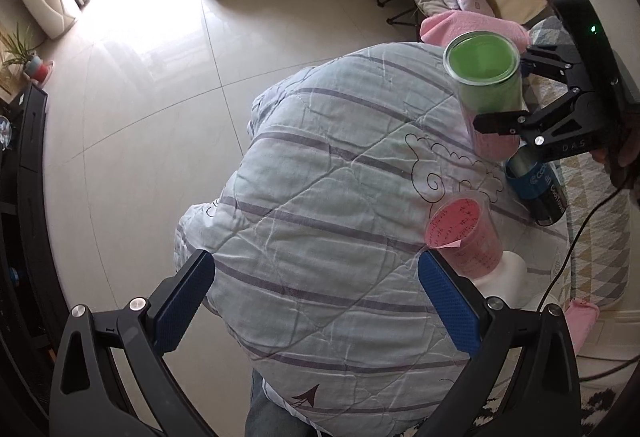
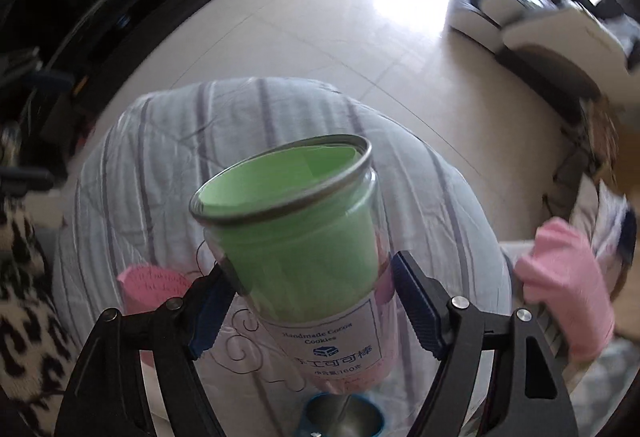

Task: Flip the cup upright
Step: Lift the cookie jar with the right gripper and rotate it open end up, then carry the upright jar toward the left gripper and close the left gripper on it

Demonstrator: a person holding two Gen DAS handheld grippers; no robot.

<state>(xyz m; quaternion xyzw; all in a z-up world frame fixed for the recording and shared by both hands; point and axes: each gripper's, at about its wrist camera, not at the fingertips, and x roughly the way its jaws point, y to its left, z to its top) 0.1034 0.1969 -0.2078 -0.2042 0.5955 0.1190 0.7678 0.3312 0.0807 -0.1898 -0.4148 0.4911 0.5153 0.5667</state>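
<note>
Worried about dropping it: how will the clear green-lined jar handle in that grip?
The jar looks smooth and clear, so probably slippery between the right hand-held gripper pads. Seemingly holding only paper, likely light. Round sides: may roll on the quilt.

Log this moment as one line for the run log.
right hand-held gripper: shut on green-lined clear cup, lifted, mouth up | left hand-held gripper: open, idle above quilt

"Handmade Cocoa Cookies" on the cup's label (image 2: 326, 349); "DAS" on the right tool (image 1: 516, 93).
</note>
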